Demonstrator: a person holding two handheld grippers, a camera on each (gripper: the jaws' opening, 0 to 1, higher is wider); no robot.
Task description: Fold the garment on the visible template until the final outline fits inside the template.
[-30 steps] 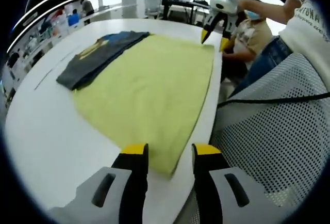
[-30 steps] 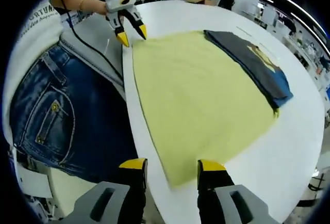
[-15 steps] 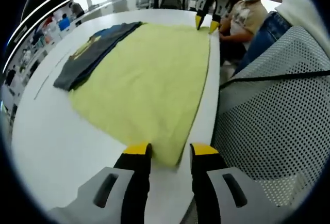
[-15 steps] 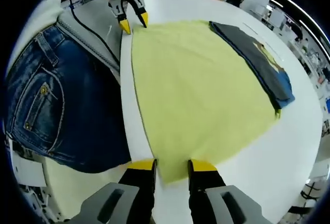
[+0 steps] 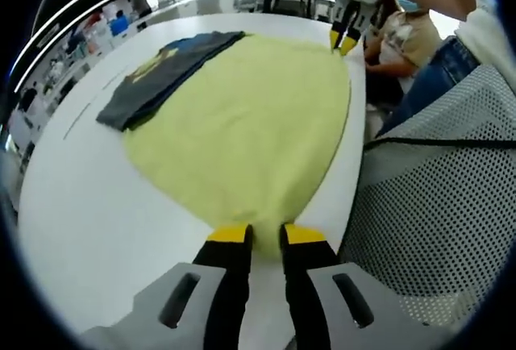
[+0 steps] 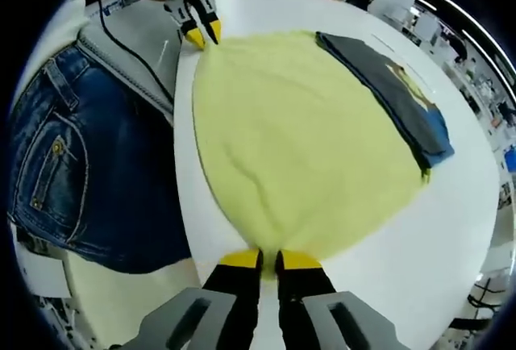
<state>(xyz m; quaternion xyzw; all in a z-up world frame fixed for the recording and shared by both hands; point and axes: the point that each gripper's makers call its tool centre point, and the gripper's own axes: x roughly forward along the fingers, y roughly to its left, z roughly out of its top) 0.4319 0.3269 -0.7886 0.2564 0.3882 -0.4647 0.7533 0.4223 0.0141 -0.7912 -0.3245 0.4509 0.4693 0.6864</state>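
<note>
A white table (image 5: pixel 72 205) spans both views. A yellow garment (image 5: pixel 250 124) lies spread across its centre, pulled taut toward the two near corners. Along the garment's far edge, at upper left in the left gripper view and upper right in the right gripper view, rests a folded dark grey shirt (image 5: pixel 157 76). The left gripper (image 5: pixel 264 233) pinches one yellow corner at bottom centre; the right gripper (image 6: pixel 269 259) pinches the opposite corner.
</note>
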